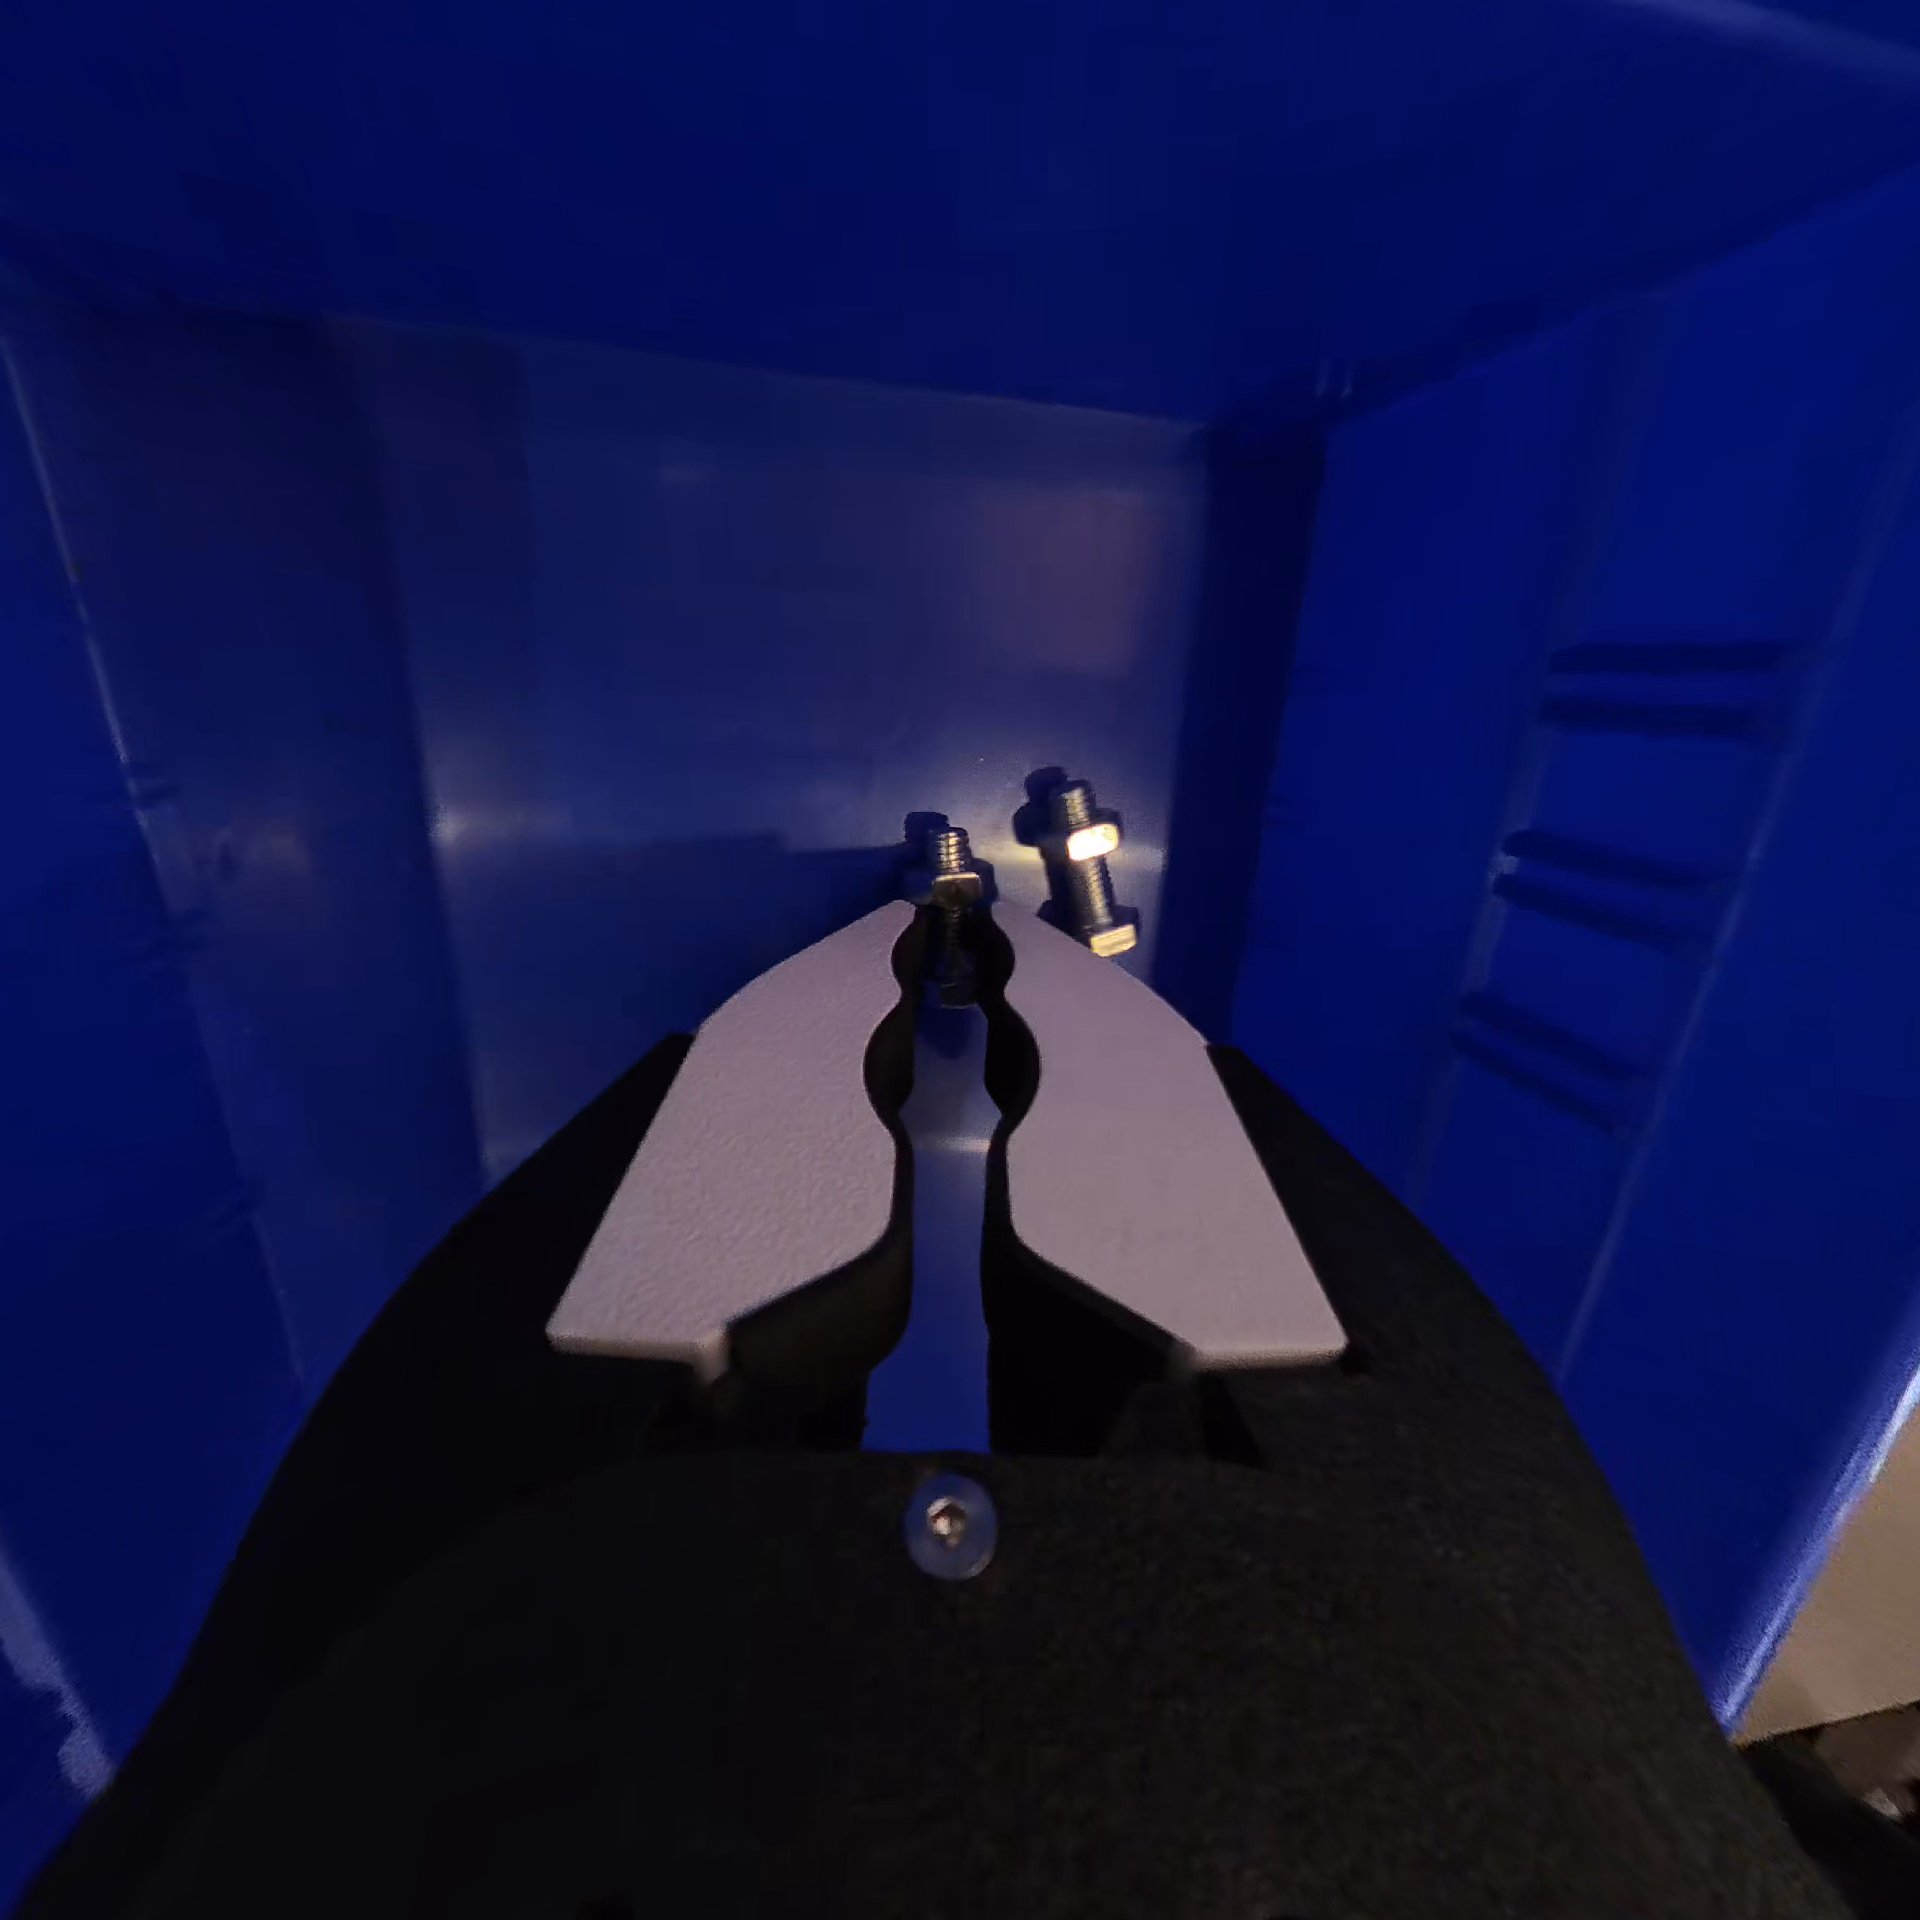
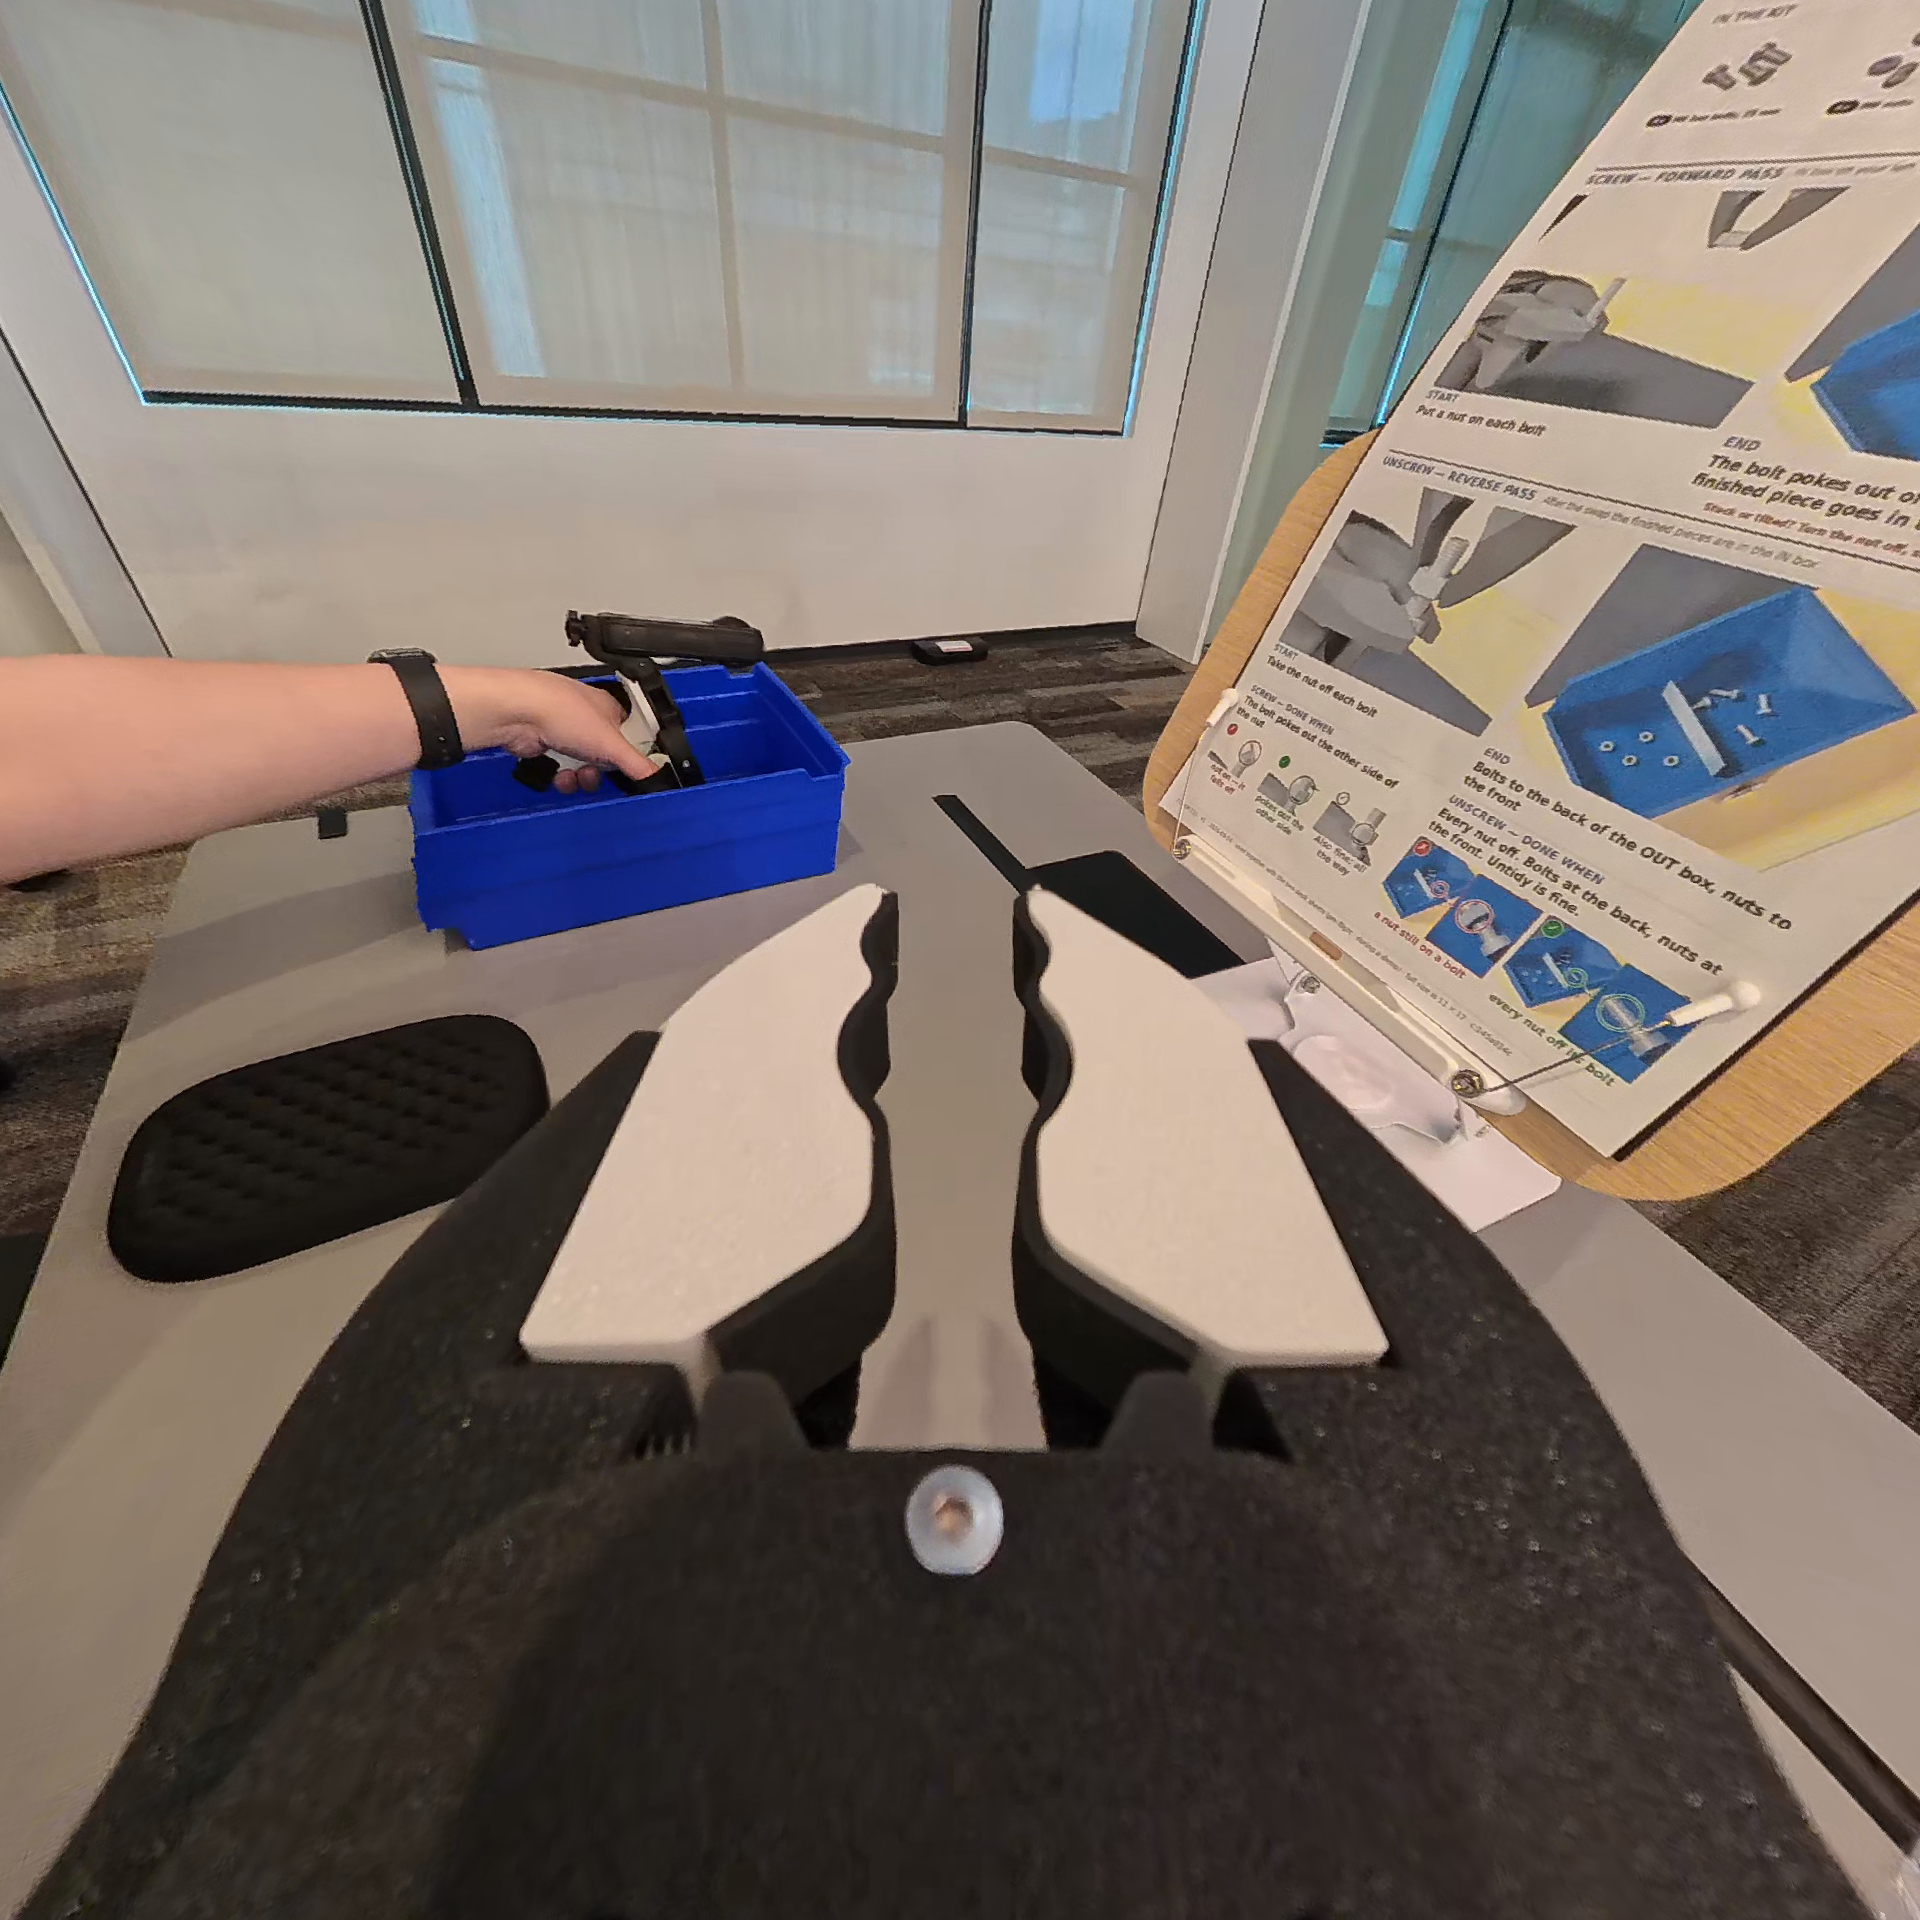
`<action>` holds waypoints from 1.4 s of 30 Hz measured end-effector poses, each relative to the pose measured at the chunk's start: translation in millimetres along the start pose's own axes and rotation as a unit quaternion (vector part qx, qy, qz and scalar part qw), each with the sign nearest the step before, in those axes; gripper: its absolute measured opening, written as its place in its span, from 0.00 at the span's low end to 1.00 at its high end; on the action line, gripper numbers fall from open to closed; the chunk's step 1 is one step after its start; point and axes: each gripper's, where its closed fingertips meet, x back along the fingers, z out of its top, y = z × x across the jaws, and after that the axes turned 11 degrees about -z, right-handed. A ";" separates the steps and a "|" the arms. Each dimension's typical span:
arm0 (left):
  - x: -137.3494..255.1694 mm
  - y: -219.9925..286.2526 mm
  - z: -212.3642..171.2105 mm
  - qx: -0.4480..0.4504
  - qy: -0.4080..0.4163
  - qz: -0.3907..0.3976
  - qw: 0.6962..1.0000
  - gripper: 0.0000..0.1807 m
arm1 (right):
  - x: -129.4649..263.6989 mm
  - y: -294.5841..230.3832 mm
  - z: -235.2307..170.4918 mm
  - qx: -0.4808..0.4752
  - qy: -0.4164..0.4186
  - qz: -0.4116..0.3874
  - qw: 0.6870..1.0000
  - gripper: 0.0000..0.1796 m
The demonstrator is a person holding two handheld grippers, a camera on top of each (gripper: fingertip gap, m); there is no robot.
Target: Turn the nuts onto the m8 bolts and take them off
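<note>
In the left wrist view my left gripper (image 1: 954,914) is deep inside a blue bin (image 1: 727,623). Its white fingers are closed on a steel bolt (image 1: 951,862) that carries a nut (image 1: 956,890), right at the tips. A second bolt (image 1: 1086,883) with a nut (image 1: 1089,842) on it lies just to the right on the bin floor. In the right wrist view my right gripper (image 2: 956,914) is open and empty above the grey table (image 2: 312,966). The same bin (image 2: 623,852) sits far left there, with a person's hand (image 2: 551,717) holding the left gripper down in it.
A black dimpled pad (image 2: 322,1132) lies on the table at the left. A tilted instruction board (image 2: 1610,623) on a wooden stand fills the right side. A black strip (image 2: 987,842) lies on the table beyond the right fingertips. The bin's walls stand close around the left gripper. My hands' fingertips stand some 55 cm from each other.
</note>
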 end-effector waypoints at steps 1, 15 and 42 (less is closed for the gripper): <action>1.8 -3.9 -0.6 -0.005 0.002 0.009 1.000 0.05 | 0.8 0.7 0.5 -0.002 0.002 0.001 1.000 0.11; 88.2 3.7 27.0 -0.119 0.163 0.039 0.979 0.04 | 16.5 38.8 -7.5 -0.052 0.018 -0.020 0.998 0.11; 141.6 501.4 -69.5 -0.501 0.293 -0.497 0.645 0.04 | -7.8 -63.2 47.5 -0.044 0.137 0.130 0.981 0.09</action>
